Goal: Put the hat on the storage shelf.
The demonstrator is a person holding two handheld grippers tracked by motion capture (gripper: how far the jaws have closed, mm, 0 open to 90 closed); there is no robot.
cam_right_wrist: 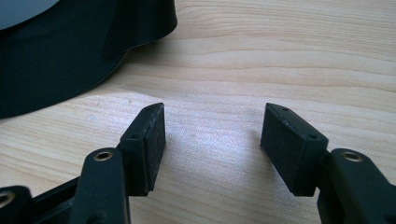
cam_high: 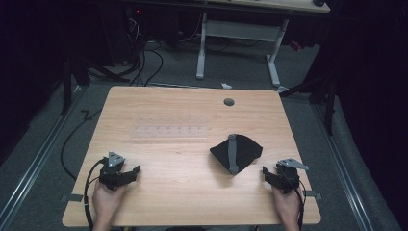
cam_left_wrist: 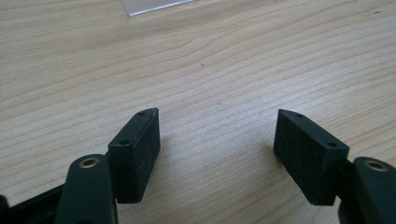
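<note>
1. At the near edge of the wooden table (cam_high: pixel 163 202), a person's two hands are each holding a tool, one at each near corner.
2. The left tool (cam_high: pixel 133 172) is resting low over the near left part of the table, with the hand (cam_high: pixel 107 199) behind it and its cable (cam_high: pixel 88 192) trailing toward the near edge. In the left gripper view its jaws are standing wide apart over bare wood, gripping nothing.
3. The right tool (cam_high: pixel 266 172) is sitting at the near right, held by the right hand (cam_high: pixel 287 204). In the right gripper view its jaws are likewise standing wide open with nothing between them.
4. Just left of and slightly beyond the right tool, a black folded cloth (cam_high: pixel 236 151) is lying flat on the table, apart from the jaws, with a grey strap (cam_high: pixel 233 153) running across it from far to near.
5. Farther off, near the table's middle, a clear plastic strip (cam_high: pixel 171 130) is lying flat.
6. At the far edge, right of centre, a round cable hole (cam_high: pixel 229 102) is showing in the tabletop.
</note>
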